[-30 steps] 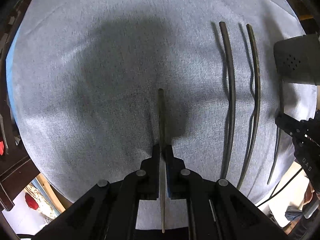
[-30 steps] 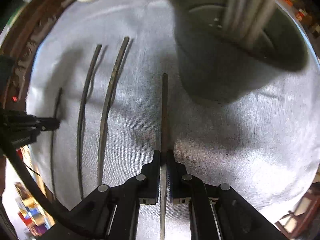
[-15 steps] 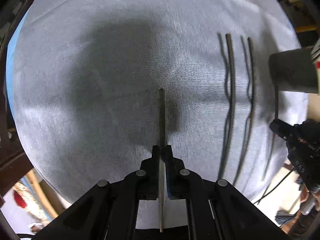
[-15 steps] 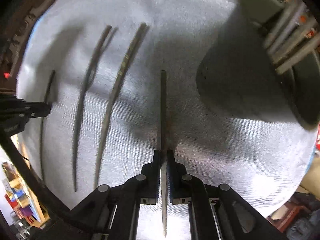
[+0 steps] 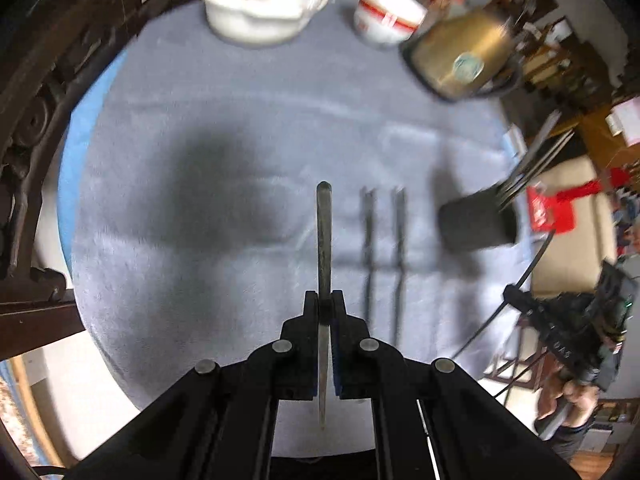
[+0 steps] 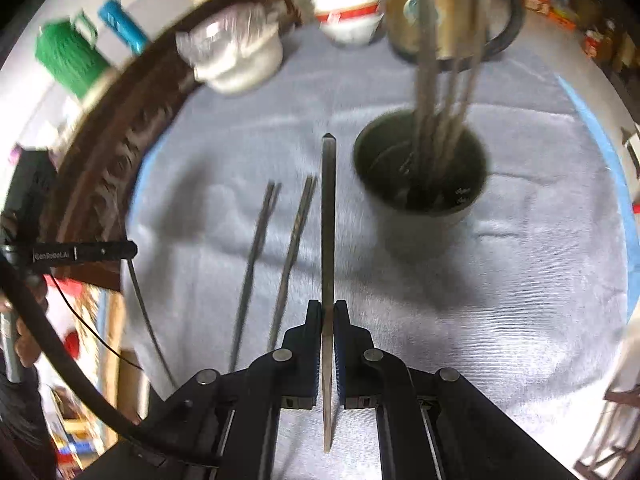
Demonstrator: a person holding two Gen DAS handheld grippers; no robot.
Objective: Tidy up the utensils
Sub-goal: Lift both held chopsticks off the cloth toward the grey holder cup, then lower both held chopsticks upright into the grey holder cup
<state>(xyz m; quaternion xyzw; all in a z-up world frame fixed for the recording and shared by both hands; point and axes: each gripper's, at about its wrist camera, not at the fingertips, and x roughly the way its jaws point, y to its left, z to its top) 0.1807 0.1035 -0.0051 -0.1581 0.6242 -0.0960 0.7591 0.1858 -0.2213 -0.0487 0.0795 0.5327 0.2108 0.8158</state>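
Note:
My left gripper (image 5: 324,300) is shut on a dark chopstick (image 5: 323,236) that sticks out ahead of the jaws, lifted above the grey cloth (image 5: 240,128). My right gripper (image 6: 327,310) is shut on another chopstick (image 6: 328,216), also raised off the cloth. Two more chopsticks (image 6: 276,252) lie side by side on the cloth, left of the right gripper and right of the left one (image 5: 382,248). A dark round holder (image 6: 420,184) with several chopsticks standing in it sits just right of the held stick's tip; in the left wrist view the holder (image 5: 476,220) is at the right.
At the back of the cloth stand a white lidded pot (image 5: 260,4), a white bowl with red band (image 5: 388,12) and a brass-coloured kettle (image 5: 460,56). A carved dark wooden edge (image 6: 120,152) borders the left side. A person's hand (image 5: 576,392) holds the other gripper's handle.
Both grippers have risen off the cloth with their chopsticks and tilted up, so the pot, bowl and kettle at the back have come into view. The holder now looks smaller and farther.

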